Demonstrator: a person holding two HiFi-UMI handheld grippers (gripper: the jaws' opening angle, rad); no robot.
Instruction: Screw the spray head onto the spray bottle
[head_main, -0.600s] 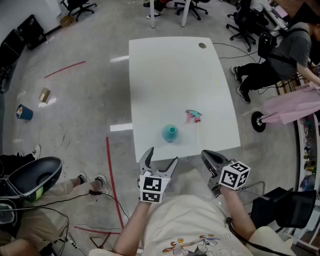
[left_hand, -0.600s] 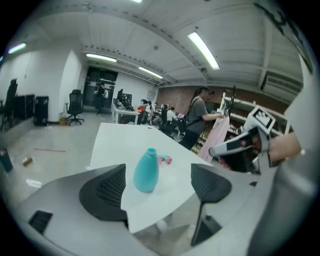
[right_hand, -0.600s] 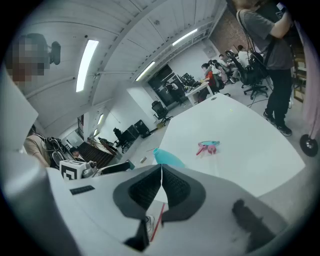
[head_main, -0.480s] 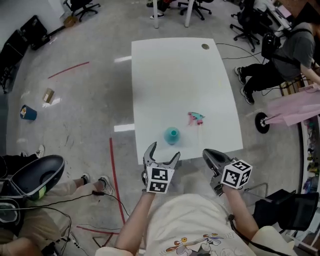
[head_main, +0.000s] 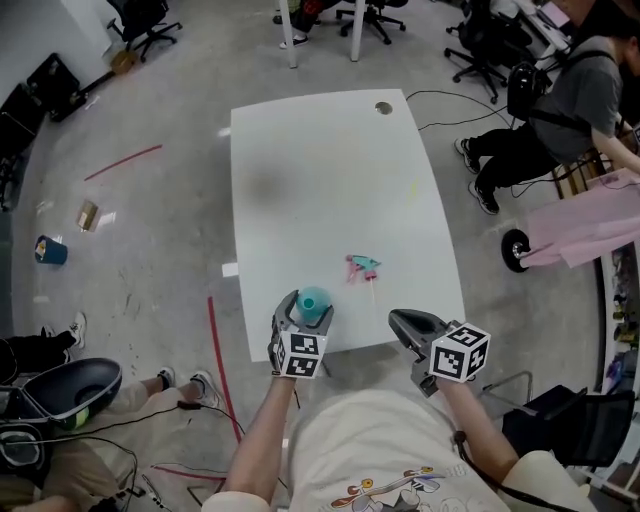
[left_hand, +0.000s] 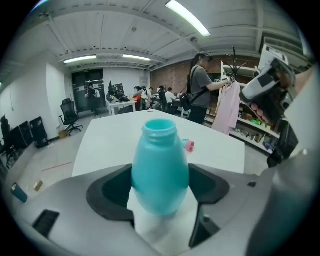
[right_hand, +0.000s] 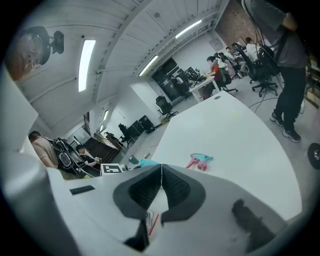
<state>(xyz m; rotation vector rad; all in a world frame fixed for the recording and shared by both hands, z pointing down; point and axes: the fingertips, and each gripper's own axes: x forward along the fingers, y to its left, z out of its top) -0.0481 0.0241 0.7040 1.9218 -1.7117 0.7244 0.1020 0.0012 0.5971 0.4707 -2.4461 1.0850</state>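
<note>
- At the near edge of the table, my left tool is no longer hanging short of the edge with nothing between its jaws. It has come forward, and the jaws now flank the bottle.
- Seen along those jaws, the teal bottle stands upright on the table with its open neck on top. Both dark pads meet its widest part, so I judge the left tool to be clamped on it, with the jaws spread wide because the body is broad.
- My right tool has hardly moved. It hovers off the near right corner of the table, its jaws together and nothing in them.
- Beyond and to the right of the bottle, the pink and teal spray head lies on its side on the table, apart from both tools and untouched.
- For the task, this means the bottle is now steadied, which I take as the first half of the job. The neck is bare, so no screwing has begun.
- Next, I judge that the right tool must open, reach forward to the spray head, lift it, and bring it over the neck.
- One risk is that the rounded bottle may slip or tilt in a wide grip once twisting starts.
</note>
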